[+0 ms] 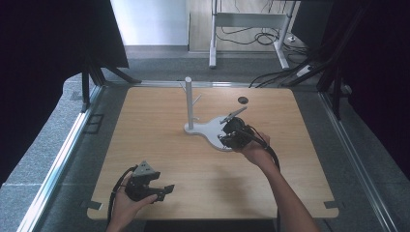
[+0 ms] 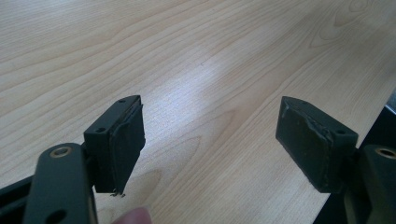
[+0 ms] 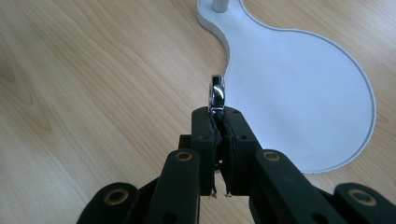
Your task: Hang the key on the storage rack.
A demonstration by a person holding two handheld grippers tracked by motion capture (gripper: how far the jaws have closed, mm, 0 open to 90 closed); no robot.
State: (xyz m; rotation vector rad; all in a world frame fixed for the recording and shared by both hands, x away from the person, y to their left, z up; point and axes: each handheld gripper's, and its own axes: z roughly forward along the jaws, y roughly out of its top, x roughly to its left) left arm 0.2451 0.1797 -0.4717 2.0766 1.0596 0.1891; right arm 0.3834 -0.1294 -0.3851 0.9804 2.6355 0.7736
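Your way is open across the frame's left half; the stand's (image 1: 205, 129) post (image 1: 189, 104) blocks center.

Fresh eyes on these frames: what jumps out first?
The white stand, a flat rounded base with an upright post, sits mid-table on the pale wooden table. The right gripper hangs over the base's edge, jaws shut on a small shiny metal ring that sticks up edge-on between the pads. The left gripper rests near the table's front left corner, jaws wide open with nothing between them.
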